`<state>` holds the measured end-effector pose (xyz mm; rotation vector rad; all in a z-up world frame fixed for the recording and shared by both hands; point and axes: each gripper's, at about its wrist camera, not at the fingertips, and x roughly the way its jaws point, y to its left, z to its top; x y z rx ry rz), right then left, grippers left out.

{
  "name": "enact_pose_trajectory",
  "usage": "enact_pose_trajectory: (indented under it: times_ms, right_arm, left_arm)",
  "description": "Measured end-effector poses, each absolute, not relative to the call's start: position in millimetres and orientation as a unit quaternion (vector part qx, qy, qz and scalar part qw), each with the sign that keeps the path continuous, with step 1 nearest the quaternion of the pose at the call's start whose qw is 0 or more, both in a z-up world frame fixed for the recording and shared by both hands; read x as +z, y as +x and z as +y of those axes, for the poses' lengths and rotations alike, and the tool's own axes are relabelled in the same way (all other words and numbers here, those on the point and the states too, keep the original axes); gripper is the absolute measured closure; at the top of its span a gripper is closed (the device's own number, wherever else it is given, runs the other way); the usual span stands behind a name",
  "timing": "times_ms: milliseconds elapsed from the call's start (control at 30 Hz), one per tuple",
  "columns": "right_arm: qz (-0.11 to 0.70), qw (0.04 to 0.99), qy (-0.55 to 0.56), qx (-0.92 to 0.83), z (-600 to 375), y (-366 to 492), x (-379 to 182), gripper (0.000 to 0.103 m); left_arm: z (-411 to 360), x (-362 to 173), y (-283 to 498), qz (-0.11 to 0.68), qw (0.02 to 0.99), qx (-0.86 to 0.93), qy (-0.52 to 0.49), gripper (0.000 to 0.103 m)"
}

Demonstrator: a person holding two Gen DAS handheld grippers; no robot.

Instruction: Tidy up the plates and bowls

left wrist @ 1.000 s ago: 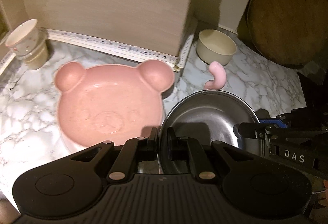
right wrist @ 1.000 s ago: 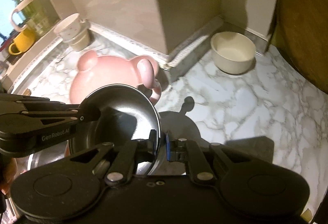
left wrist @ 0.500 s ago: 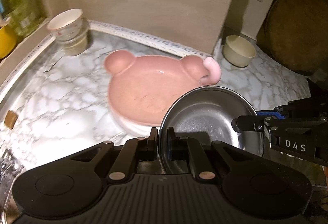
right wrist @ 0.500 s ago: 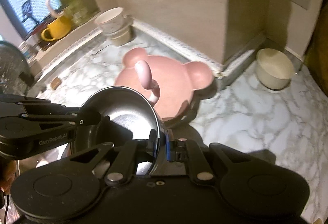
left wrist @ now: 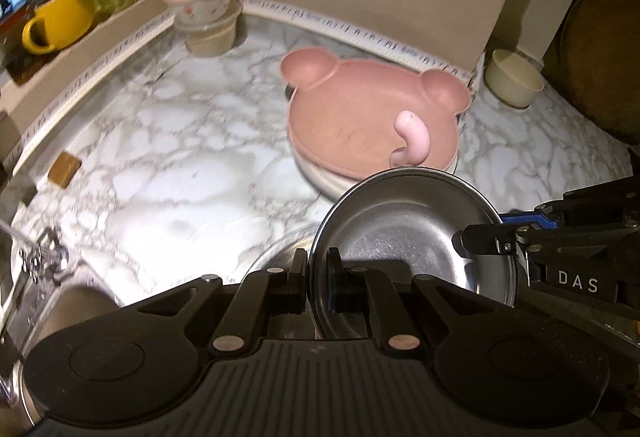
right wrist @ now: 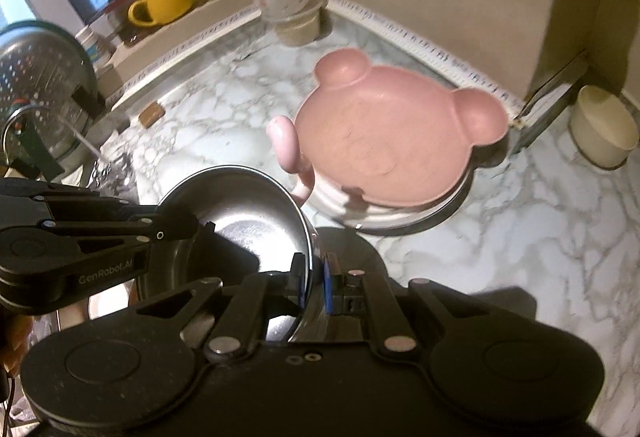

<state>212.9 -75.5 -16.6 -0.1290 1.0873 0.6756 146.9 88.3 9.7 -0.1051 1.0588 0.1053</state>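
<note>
A: Where's your steel bowl [left wrist: 404,237]?

B: Up off the marble desk [left wrist: 168,165], near the pink bear plate [left wrist: 360,117]. Your left gripper [left wrist: 317,269] pinches its rim on one side; your right gripper [right wrist: 314,277] pinches the opposite rim. Fingers on both pressed tight on metal.

A: Other dishes?

B: Bear plate sits on a stack; cream bowl [left wrist: 514,83] by the wall corner; stacked cups [left wrist: 206,17] at the back.

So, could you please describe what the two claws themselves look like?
Both are matte black plastic with ribbed bodies, silver pivot rivets and round recesses. The left claw reads "GenRobot.AI" on its side; the right claw reads "DAS" and has blue pads. No cables or sleeves show.
</note>
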Motion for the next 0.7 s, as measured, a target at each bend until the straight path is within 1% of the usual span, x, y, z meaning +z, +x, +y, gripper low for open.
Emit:
enact_pose_trajectory:
  times_ms: [333, 700]
  right_arm:
    - [0.532, 0.782, -0.080, 0.315, -63.1, 197.0, -44.2, 0.094]
    - [0.542, 0.776, -0.085, 0.312, -57.2, 196.1, -57.8, 0.093]
  left_arm:
    - [95.0, -20.5, 129.1, 0.528, 0.846, 0.059, -0.050, 0.094]
    - [97.5, -42.1, 127.3, 0.542, 0.837, 0.063, -0.040, 0.094]
